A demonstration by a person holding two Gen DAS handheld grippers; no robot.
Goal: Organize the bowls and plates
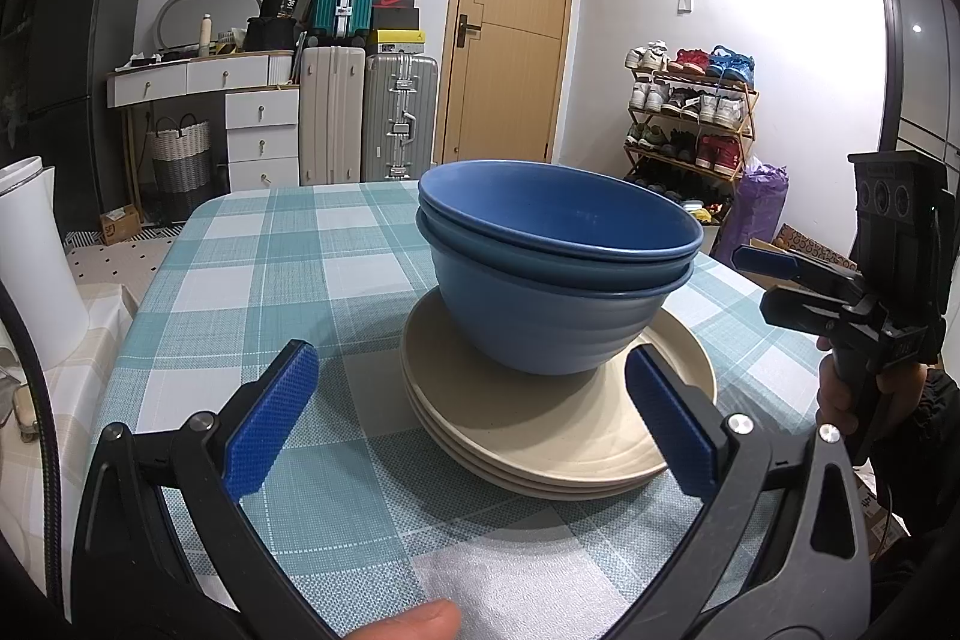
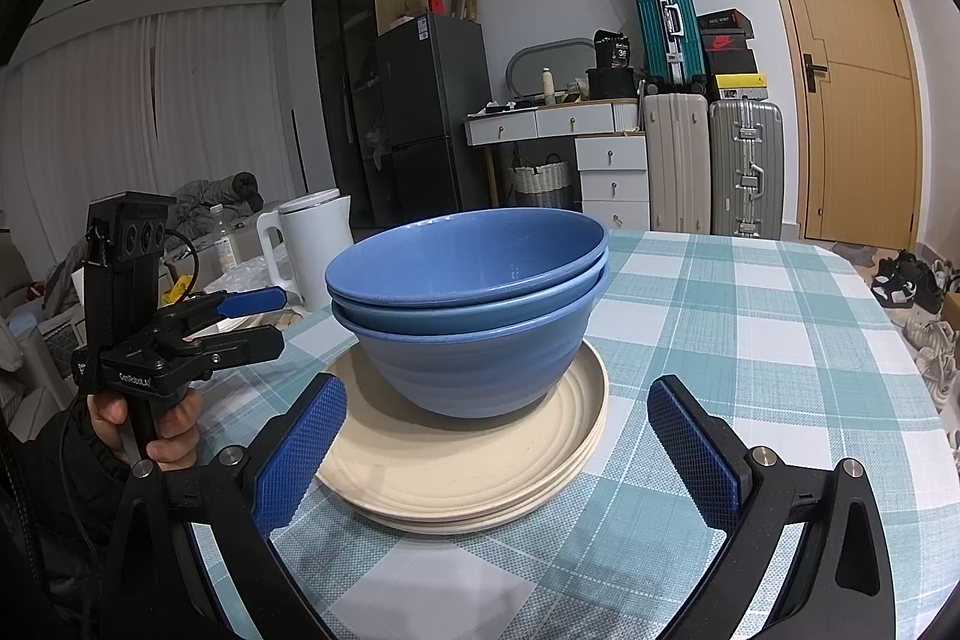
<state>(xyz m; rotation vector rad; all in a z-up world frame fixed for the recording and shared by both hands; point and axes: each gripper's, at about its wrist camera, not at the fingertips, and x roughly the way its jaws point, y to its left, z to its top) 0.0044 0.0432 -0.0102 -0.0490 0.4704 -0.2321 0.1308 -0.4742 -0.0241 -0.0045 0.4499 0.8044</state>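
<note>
Both grippers, left gripper (image 1: 468, 421) and right gripper (image 2: 498, 451), spread wide, empty. Nested blue bowls (image 1: 558, 274) on beige plates (image 1: 558, 430): rigid, smooth, likely slippery; grip by rims.

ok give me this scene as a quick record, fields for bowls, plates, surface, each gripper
bowls: blue bowls nested together, upright, on top of the plates
plates: stack of cream plates flat on the table
surface: table with teal checked cloth
left gripper: left gripper open, empty, short of the plates
right gripper: right gripper open, empty, pads either side of the stack's near edge
nearby: white kettle behind the left gripper
</note>
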